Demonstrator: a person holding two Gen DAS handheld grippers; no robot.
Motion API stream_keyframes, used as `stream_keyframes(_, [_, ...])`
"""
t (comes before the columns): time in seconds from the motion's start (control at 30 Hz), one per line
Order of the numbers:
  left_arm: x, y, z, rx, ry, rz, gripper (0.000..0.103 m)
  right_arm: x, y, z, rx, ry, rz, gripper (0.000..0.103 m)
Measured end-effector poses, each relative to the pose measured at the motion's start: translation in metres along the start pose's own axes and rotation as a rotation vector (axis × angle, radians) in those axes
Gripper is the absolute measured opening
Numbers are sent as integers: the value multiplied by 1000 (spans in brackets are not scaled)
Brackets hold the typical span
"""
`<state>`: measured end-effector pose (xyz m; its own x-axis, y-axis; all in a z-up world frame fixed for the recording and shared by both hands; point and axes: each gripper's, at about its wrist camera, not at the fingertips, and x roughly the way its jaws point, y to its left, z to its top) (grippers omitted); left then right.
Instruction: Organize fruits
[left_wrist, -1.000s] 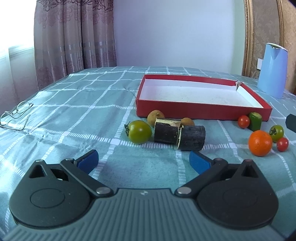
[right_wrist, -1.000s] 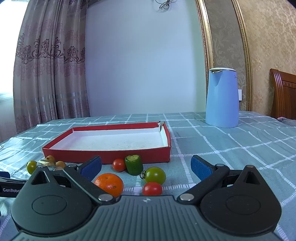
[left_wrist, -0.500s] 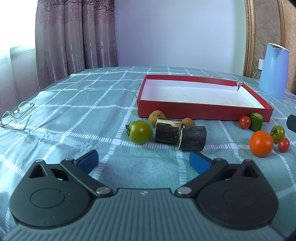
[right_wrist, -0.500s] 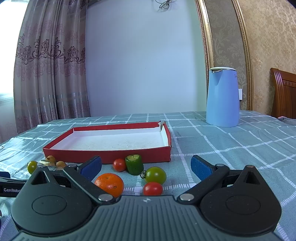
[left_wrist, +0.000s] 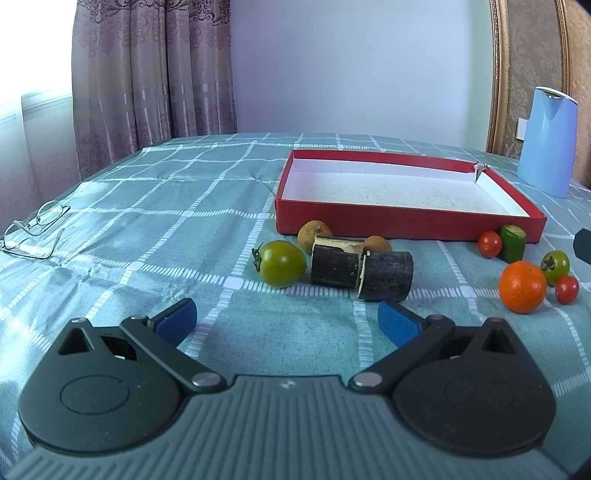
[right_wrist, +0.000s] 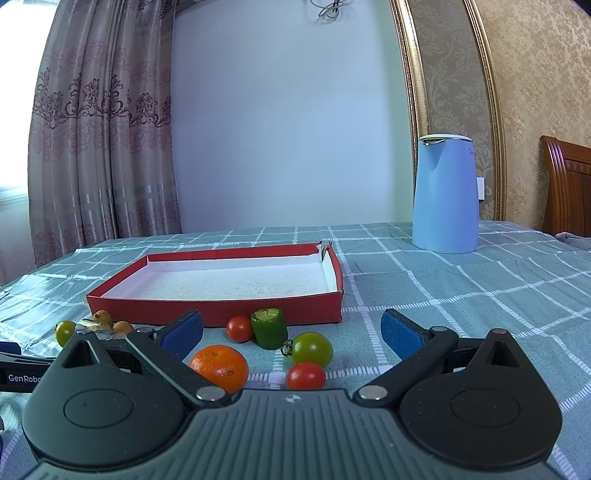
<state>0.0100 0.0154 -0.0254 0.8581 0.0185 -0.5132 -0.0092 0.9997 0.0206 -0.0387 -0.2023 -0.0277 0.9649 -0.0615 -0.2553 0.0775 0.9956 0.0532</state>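
Note:
A shallow red tray (left_wrist: 406, 226) (right_wrist: 221, 308) lies on the checked cloth, with nothing in it. In front of it in the left wrist view lie a green tomato (left_wrist: 282, 263), two dark sugarcane pieces (left_wrist: 360, 270) and two brown longans (left_wrist: 314, 236). To the right lie an orange (left_wrist: 522, 286) (right_wrist: 219, 367), red cherry tomatoes (right_wrist: 306, 376), a green tomato (right_wrist: 311, 349) and a cucumber stub (right_wrist: 269, 328). My left gripper (left_wrist: 286, 319) is open and empty, short of the sugarcane. My right gripper (right_wrist: 291, 330) is open and empty, over the orange group.
A blue kettle (right_wrist: 445, 194) (left_wrist: 548, 142) stands at the back right. Glasses (left_wrist: 35, 230) lie at the left edge of the cloth. Curtains hang behind on the left; a wooden headboard (right_wrist: 567, 184) is at the far right.
Both views have shifted only slightly; the scene sits a little lower in the frames. Both grippers stay open and no fruit has moved.

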Motion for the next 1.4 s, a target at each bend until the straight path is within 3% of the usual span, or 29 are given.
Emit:
stream_keyframes(0.87, [0, 2, 0, -7, -5, 2, 103, 2, -1, -1, 16, 13, 9, 103])
stream_keyframes(1.03, [0, 1, 0, -5, -5, 0, 103, 0, -10, 1, 57, 21, 81, 103])
stream_keyframes(1.17, [0, 3, 0, -18, -5, -10, 103, -6, -7, 1, -11, 67, 131, 103])
stream_keyframes(1.23, [0, 4, -1, -25, -5, -16, 103, -7, -1, -1, -61, 88, 163, 97])
stream_keyframes(1.3, [0, 4, 0, -29, -4, -19, 103, -6, 5, -2, -96, 127, 194, 72])
stream_keyframes(1.37, [0, 5, -1, -31, -5, -24, 103, 0, 9, -3, -101, 176, 216, 55])
stream_keyframes(1.4, [-1, 5, -1, -33, -5, -26, 103, 4, 10, -4, -94, 197, 221, 55])
